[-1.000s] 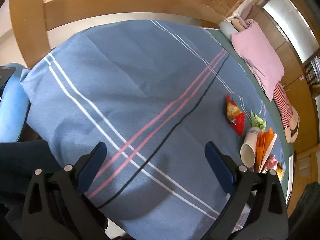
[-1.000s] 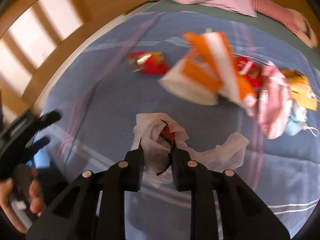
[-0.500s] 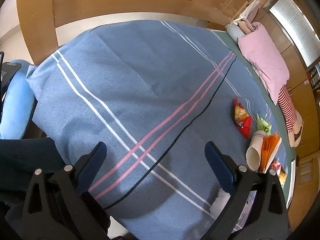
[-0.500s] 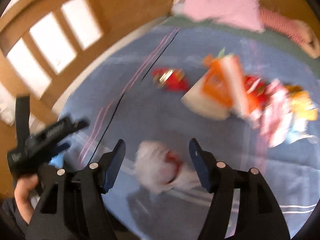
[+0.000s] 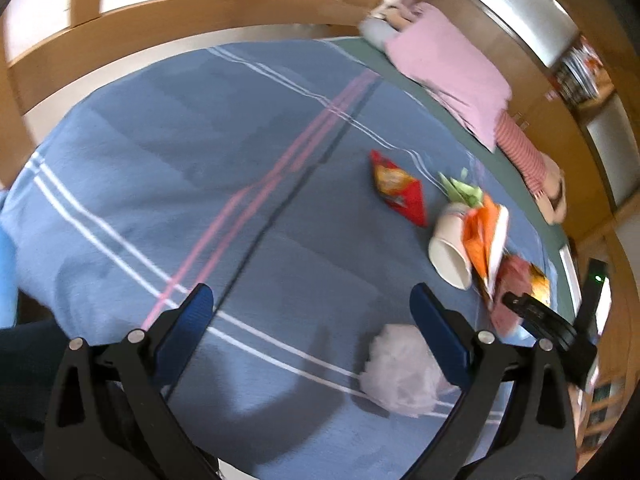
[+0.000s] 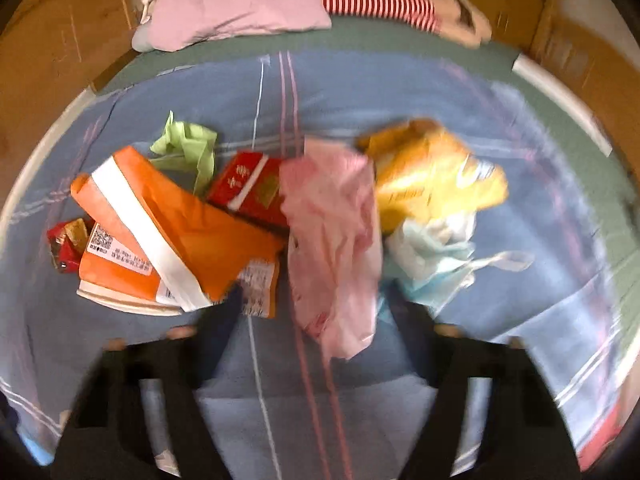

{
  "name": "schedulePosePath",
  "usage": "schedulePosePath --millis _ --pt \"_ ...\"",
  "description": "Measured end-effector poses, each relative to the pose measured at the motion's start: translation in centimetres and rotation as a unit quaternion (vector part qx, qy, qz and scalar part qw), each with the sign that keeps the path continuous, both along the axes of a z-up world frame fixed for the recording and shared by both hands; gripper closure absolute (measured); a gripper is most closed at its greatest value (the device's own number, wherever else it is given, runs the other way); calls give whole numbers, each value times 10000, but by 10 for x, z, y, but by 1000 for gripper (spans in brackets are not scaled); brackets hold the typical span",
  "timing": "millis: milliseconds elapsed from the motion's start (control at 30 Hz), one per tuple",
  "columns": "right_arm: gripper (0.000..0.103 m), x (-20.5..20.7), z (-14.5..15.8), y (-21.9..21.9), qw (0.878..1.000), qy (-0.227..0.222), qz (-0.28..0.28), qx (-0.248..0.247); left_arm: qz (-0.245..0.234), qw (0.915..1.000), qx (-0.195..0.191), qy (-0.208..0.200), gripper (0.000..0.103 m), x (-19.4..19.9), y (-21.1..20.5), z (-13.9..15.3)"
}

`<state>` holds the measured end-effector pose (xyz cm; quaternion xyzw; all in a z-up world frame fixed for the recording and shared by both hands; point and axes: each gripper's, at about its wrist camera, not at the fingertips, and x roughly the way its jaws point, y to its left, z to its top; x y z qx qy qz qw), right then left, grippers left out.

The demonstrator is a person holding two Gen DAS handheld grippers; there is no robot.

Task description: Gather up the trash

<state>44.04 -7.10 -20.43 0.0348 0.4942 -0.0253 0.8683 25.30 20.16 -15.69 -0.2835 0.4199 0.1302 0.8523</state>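
A heap of trash lies on the blue striped bedsheet (image 6: 500,120): an orange mailer bag (image 6: 168,224), a green paper wad (image 6: 188,148), a red cigarette box (image 6: 252,188), a pink plastic bag (image 6: 332,248), a yellow snack bag (image 6: 424,176) and a pale blue mask (image 6: 432,256). My right gripper (image 6: 314,320) is blurred, its jaws closing, with the pink bag's lower end between them and not pinched. A crumpled white plastic bag (image 5: 400,368) lies loose by my open, empty left gripper (image 5: 310,304). The right gripper (image 5: 540,320) shows at the left wrist view's right edge.
A paper cup (image 5: 448,252) lies on its side beside a red snack packet (image 5: 396,188). A pink pillow (image 6: 240,0) and a red-striped cloth (image 6: 380,0) sit at the head of the bed. A wooden bed frame (image 5: 160,20) rims the sheet.
The right gripper opened and let go of the white plastic bag, then swung right over the trash heap. The left gripper shifted toward the heap, and the white bag now lies in its view.
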Motion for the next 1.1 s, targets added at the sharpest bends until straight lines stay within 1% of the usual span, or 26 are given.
schedulePosePath --millis 33,67,100,167,233,367,467,567,633,733,933,1033,1100 --pt "70 -1 -3 -2 9999 62 19 147 -26 10000 33 -5 5 1 -2 1" --pt "81 -3 -7 -6 9990 145 76 412 -30 10000 62 -14 5 1 -3 1" --pt "83 -7 -7 -8 9985 162 109 518 -5 10000 58 -20 5 1 -3 1" --pt "89 -15 -4 -10 9977 130 216 622 52 10000 4 8 5 0 1 0" --pt "90 -25 1 -13 9969 101 360 689 136 9999 -78 57 5 -1 5 -3" --pt "90 -45 8 -17 9937 198 532 962 276 9994 -158 106 5 -4 12 -7" --pt "90 -64 16 -20 9900 325 727 1166 233 9996 -132 123 5 -4 10 -7" --pt "90 -79 24 -17 9879 454 949 1140 164 9997 -139 105 5 -4 9 -7" --pt "90 -88 28 -14 9871 529 1113 1026 75 9998 -182 97 5 -4 7 -7" --pt "90 -96 27 -11 9882 584 1217 726 -189 9994 -255 100 5 -2 -1 -8" --pt "90 -101 15 -16 9868 754 1183 804 -775 9969 -76 49 5 6 -23 -5" --pt "90 -104 11 -15 9872 870 1162 662 -1003 9950 7 -17 5 8 -33 -2" --pt "68 -106 11 -15 9892 823 1115 470 -1132 9935 72 -36 5 10 -39 -1"
